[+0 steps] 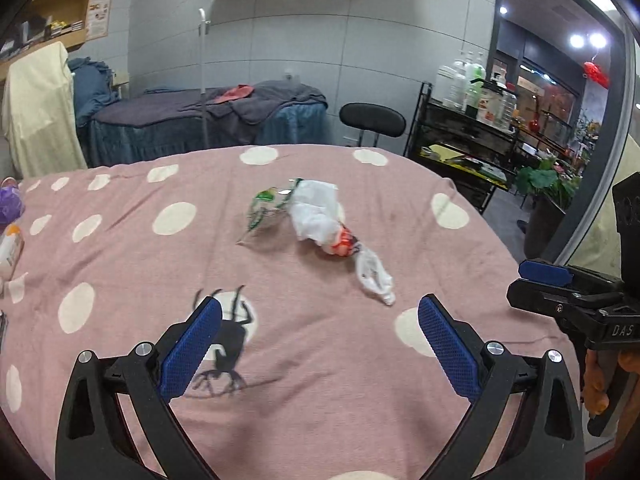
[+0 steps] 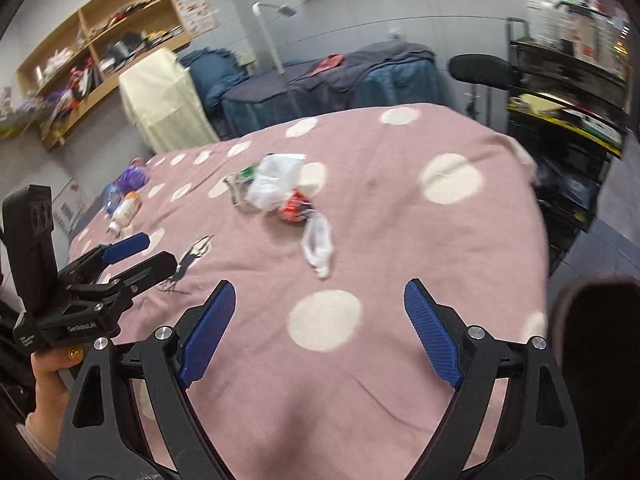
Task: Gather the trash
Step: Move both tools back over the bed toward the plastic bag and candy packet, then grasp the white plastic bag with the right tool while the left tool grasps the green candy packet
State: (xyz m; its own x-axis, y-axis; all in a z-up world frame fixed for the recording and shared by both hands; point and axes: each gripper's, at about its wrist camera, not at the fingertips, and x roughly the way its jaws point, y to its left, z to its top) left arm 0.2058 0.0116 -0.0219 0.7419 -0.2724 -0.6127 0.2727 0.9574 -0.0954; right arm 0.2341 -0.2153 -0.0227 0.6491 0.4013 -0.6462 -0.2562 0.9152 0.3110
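A crumpled white plastic bag [image 1: 316, 212] [image 2: 276, 184] lies in the middle of the pink spotted bed cover [image 1: 120, 280] [image 2: 400, 240]. A red packet [image 1: 344, 242] [image 2: 294, 206] shows inside the bag. A clear green-printed wrapper [image 1: 266, 204] [image 2: 240, 180] touches its left side. My left gripper [image 1: 320, 314] [image 2: 162, 249] hovers open over the cover, short of the trash. My right gripper [image 2: 320, 296] [image 1: 514, 280] is open too, to the right of the left one and equally short of the bag. Nothing is between either pair of fingers.
A purple bag [image 2: 132, 178] and a small bottle [image 2: 126, 208] lie at the cover's far left. Behind the bed stand a blue-draped couch [image 1: 208, 116], a black stool [image 1: 372, 120] and a black cart [image 1: 464, 148] with bottles. The cover's edge drops off at the right.
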